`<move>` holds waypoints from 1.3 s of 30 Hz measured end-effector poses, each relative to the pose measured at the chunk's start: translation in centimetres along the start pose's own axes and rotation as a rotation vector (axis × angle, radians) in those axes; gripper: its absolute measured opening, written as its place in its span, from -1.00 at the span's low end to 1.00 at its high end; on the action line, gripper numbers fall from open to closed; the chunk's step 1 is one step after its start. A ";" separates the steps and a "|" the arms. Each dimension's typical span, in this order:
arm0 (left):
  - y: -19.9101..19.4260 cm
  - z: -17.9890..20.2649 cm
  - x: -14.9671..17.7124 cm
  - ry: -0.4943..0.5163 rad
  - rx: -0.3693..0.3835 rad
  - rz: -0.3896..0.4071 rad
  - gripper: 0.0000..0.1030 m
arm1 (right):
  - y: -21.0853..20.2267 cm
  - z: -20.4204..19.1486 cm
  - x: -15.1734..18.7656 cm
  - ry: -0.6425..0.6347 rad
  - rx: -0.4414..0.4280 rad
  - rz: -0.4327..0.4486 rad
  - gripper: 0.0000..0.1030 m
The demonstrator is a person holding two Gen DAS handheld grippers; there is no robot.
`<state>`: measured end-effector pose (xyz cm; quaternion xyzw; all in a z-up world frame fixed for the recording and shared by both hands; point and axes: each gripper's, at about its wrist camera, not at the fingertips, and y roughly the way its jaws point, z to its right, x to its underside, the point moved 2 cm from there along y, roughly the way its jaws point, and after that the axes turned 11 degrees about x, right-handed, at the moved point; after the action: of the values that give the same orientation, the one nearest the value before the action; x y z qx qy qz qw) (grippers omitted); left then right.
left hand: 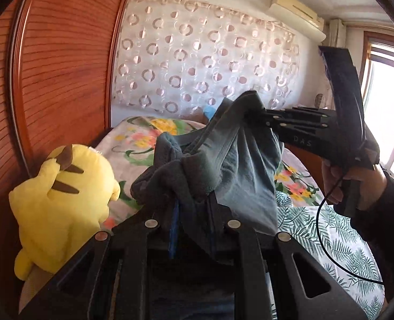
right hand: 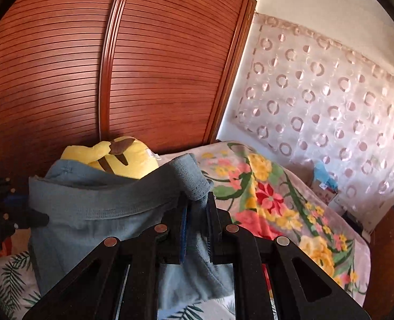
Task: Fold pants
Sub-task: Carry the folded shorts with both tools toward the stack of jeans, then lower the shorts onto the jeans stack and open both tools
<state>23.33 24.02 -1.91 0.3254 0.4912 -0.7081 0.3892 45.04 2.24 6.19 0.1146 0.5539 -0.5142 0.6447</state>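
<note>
The grey-blue pants point(left hand: 239, 160) hang in the air above the bed, held between both grippers. My left gripper point(left hand: 191, 202) is shut on one bunched end of the waistband. My right gripper point(left hand: 253, 114) shows in the left wrist view at the right, shut on the other end. In the right wrist view the pants point(right hand: 98, 208) stretch left from my right gripper point(right hand: 197, 208), which pinches the fabric. My left gripper point(right hand: 34, 218) shows at the far left edge, holding the cloth.
A yellow plush toy point(left hand: 63, 200) lies on the bed against the wooden wardrobe point(left hand: 63, 66). A floral blanket point(right hand: 271, 208) covers the far bed; a leaf-print sheet point(left hand: 338, 245) lies below. A patterned curtain point(left hand: 210, 61) hangs behind.
</note>
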 end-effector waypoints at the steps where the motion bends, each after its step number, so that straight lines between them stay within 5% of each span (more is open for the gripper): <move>1: 0.1 -0.2 0.2 -0.003 -0.006 -0.004 -0.63 | 0.5 -0.1 0.0 0.006 -0.008 0.001 -0.77; 14: 0.6 -1.6 2.0 -0.068 -0.048 -0.042 -0.62 | 4.6 -0.8 0.2 0.042 -0.044 -0.053 -0.77; 18: 0.1 -1.5 2.0 -0.082 -0.060 -0.045 -0.47 | 4.3 -0.2 0.3 0.034 -0.080 -0.095 -0.26; 23: -1.3 -1.1 1.9 -0.078 -0.084 -0.012 -0.07 | 1.9 2.5 0.2 0.100 -0.062 -0.079 -0.25; 30: -1.0 0.4 0.9 -0.026 -0.077 -0.008 -0.06 | -0.7 3.8 2.0 0.203 -0.148 -0.056 -0.26; 39: 2.0 -0.5 3.1 -0.021 -0.127 -0.105 -0.06 | 3.6 4.5 3.6 0.245 -0.104 -0.146 -0.27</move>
<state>23.64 23.32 -5.56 0.2662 0.5474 -0.6984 0.3765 50.06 -1.29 3.28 0.1023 0.6612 -0.5126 0.5381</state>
